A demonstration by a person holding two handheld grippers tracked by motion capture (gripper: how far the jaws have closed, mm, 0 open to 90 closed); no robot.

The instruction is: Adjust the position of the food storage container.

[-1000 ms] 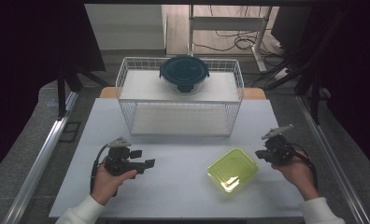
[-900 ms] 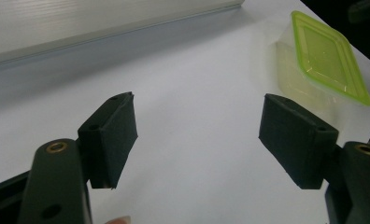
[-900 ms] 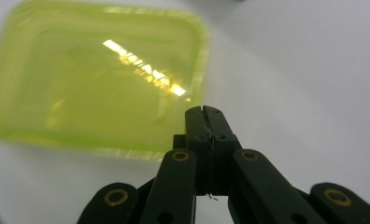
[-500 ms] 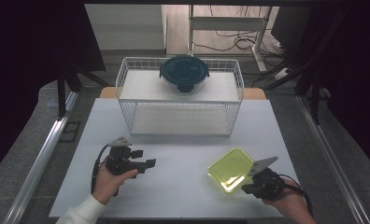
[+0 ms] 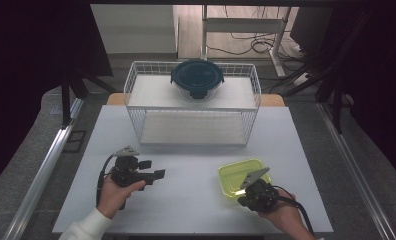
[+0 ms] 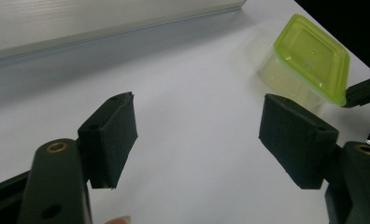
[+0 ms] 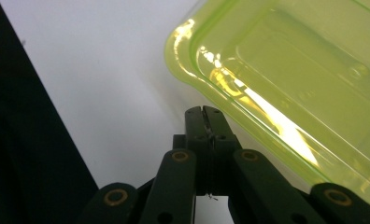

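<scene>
The green box [image 5: 240,176], at the table's [image 5: 196,210] five o'clock, looks light, stiff and slick (grip its rim), the right gripper [image 7: 205,112] pressed together at its edge, the left gripper [image 6: 197,140] spread.

dim, dark-edged room; glare on green lid [image 7: 286,116]; soft focus

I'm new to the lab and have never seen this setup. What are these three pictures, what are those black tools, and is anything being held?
A person sits at a white table, holding a hand-operated gripper in each hand. The high view looks down from above; the other two come from cameras riding on the grippers. The left gripper has its fingers apart over bare table, holding nothing. The right gripper is shut and empty, its tip at the edge of a container with a yellow-green lid. Behind stands a white wire rack with a dark-lidded bowl on top.
</scene>
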